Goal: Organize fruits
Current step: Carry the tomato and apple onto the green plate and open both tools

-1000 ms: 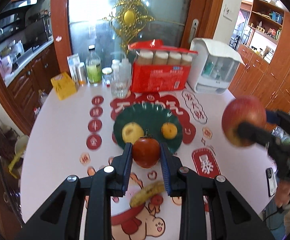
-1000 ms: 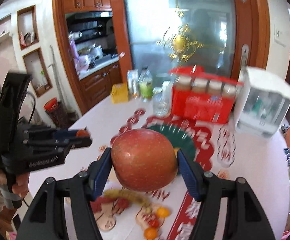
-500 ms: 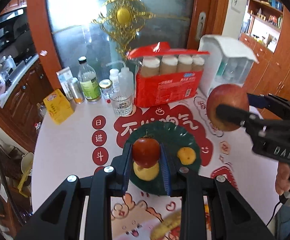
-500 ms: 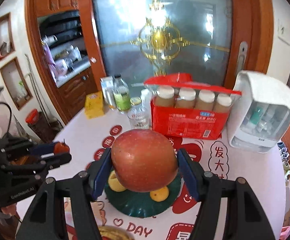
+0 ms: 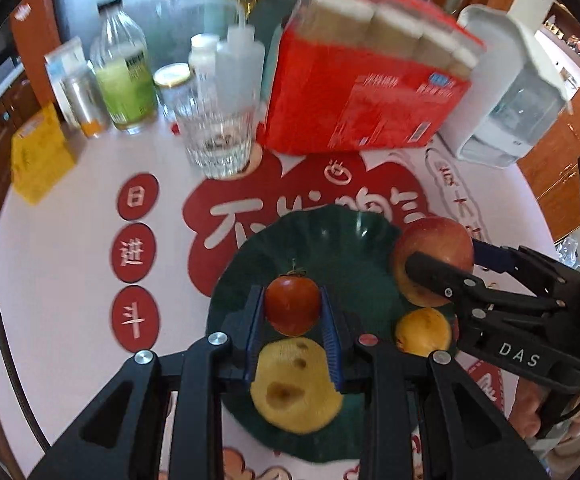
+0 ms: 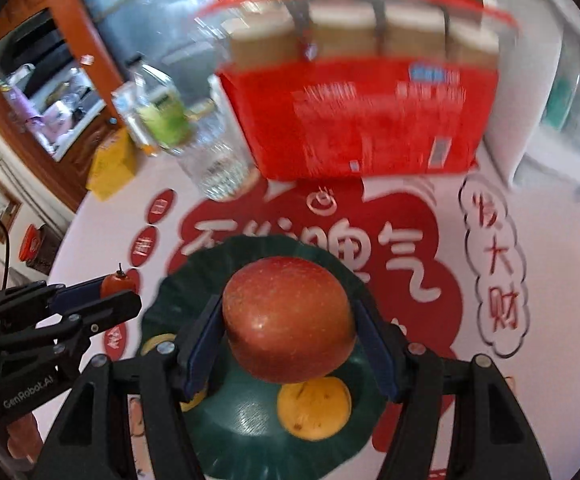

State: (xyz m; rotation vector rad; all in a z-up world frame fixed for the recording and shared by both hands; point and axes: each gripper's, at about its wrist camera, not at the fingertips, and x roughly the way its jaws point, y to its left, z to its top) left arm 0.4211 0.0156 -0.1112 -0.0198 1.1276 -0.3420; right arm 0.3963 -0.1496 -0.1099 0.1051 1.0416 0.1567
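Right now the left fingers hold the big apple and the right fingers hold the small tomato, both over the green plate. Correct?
No, the fruits are swapped. The left wrist view shows the left gripper clamped on the small tomato; the right wrist view shows the right gripper holding the big apple. Both are over the green plate.

White table [image 5: 69, 248] with red printed characters, and the dark green plate [image 5: 330, 240] sits mid-table. Just beyond the plate stand a drinking glass [image 5: 219, 144] and red carton [image 5: 362, 100]. Far left of the plate lies a yellow box [image 5: 39, 156], far right a white dispenser [image 5: 506, 92].
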